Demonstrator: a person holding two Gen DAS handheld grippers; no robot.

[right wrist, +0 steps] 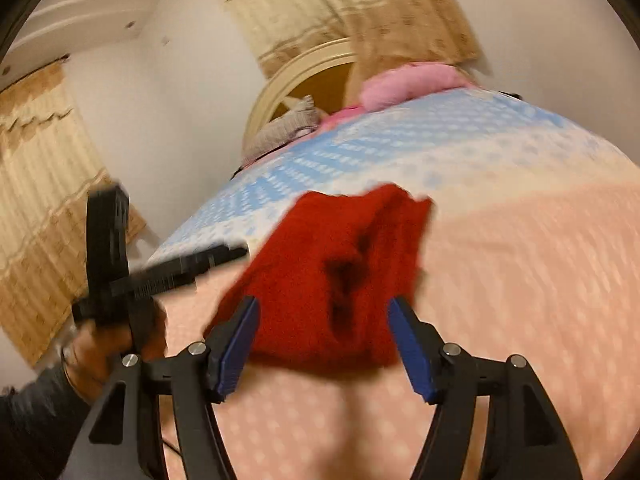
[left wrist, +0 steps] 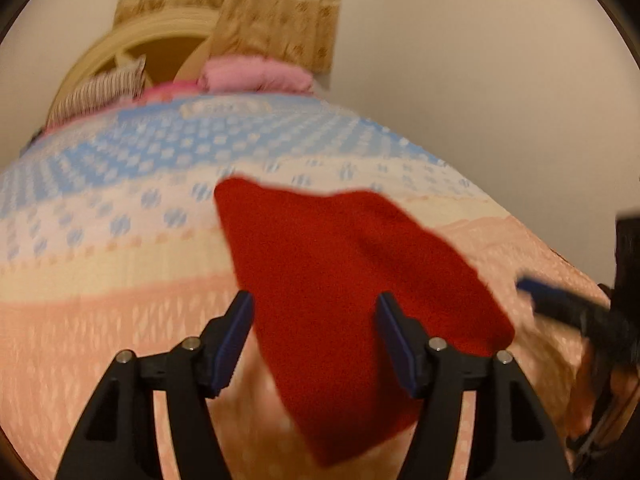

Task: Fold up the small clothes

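Note:
A small red garment (left wrist: 352,272) lies crumpled on the patterned bedspread (left wrist: 120,320). In the left wrist view my left gripper (left wrist: 315,300) is open above it; the cloth runs between and under the blue pads (left wrist: 236,332) without either pressing on it. In the right wrist view the red garment (right wrist: 340,264) shows a dark fold in its middle, and my right gripper (right wrist: 324,304) stands open over its near edge. The left gripper (right wrist: 192,264) also shows there, blurred, to the left of the cloth, held by a hand (right wrist: 100,352). At the right edge of the left wrist view is the right gripper (left wrist: 560,300).
The bedspread (right wrist: 540,280) is peach near me, cream and blue farther off. A pink pillow (left wrist: 256,74) and a striped pillow (left wrist: 100,92) lie against a cream headboard (left wrist: 120,44). Beige curtains (right wrist: 44,184) hang on the walls.

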